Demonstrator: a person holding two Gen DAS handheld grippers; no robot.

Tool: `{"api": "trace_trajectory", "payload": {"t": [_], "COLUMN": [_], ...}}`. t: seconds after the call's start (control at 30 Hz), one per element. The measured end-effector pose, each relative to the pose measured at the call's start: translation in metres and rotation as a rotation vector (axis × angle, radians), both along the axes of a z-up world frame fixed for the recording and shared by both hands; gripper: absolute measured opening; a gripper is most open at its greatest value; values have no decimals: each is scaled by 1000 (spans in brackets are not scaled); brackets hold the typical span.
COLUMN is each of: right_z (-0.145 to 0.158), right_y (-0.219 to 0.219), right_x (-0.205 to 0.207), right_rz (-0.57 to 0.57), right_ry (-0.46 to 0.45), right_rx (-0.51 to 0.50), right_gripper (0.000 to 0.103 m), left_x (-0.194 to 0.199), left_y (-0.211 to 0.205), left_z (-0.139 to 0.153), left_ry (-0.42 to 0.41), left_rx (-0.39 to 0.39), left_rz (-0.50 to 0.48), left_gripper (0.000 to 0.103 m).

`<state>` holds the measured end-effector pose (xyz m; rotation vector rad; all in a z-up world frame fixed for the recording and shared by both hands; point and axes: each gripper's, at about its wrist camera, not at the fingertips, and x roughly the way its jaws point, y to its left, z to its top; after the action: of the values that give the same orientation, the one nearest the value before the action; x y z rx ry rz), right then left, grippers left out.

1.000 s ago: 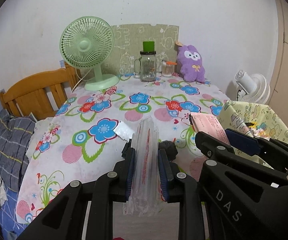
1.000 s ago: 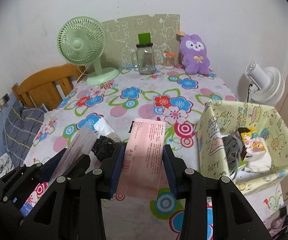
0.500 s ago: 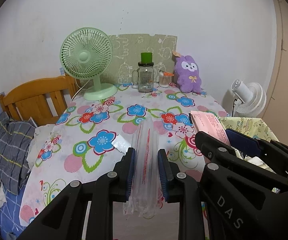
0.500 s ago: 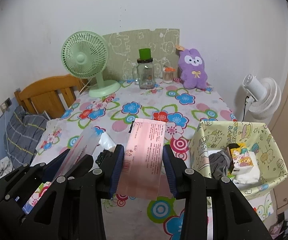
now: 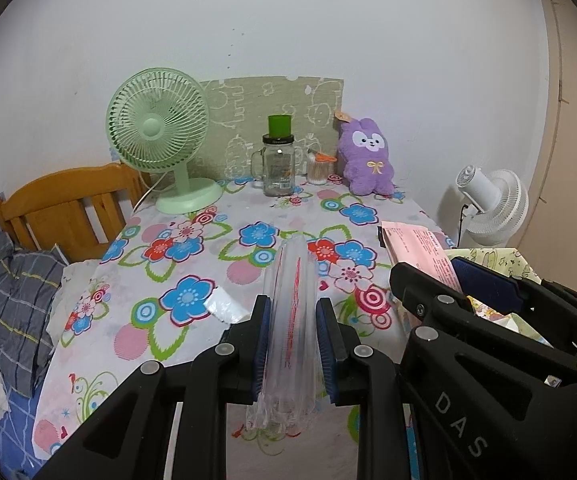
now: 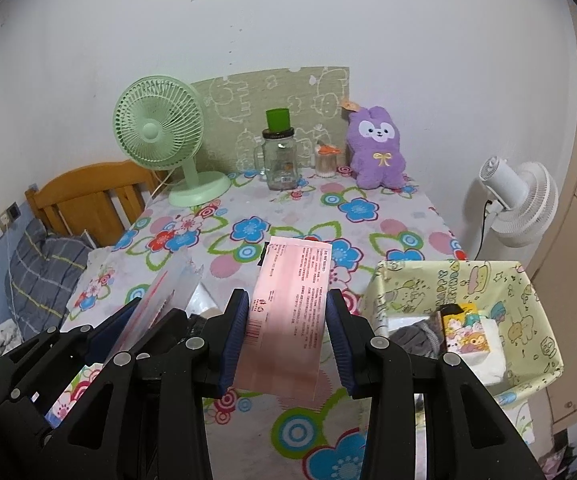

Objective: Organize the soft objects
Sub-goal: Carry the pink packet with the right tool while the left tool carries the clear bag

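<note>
Your fingers point(image 5: 262, 334) stay clamped on the clear packet point(image 5: 291, 320) and pink packet point(image 6: 290, 320), both now lifted off the table point(image 6: 388, 216), ready for the fabric bin point(image 6: 528, 300) right of your right gripper point(image 6: 287, 338).

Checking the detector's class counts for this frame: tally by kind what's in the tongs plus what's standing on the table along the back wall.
Packets held in tongs: 2, clear packet and pink packet
Fans: 1, green fan
Jars: 2, glass jar and small jar
Plush toys: 1, purple plush
Total: 6
</note>
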<state>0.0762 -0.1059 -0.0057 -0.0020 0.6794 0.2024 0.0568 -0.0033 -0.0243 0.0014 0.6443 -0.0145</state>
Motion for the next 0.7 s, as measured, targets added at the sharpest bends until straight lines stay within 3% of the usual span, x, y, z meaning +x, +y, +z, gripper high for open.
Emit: {"api": "trace_trajectory", "payload": {"t": [0.7], "right_z": [11], "right_y": [-66], "right_x": [14], "right_rz": [-76], "right_ry": [-35], "right_rx": [6], "right_gripper": [43], "left_x": [23], "left_y": [-65], "left_z": [9], "left_ry": [-26], "left_rx": [7], "left_rz": [-96], "left_gripper": [22]}}
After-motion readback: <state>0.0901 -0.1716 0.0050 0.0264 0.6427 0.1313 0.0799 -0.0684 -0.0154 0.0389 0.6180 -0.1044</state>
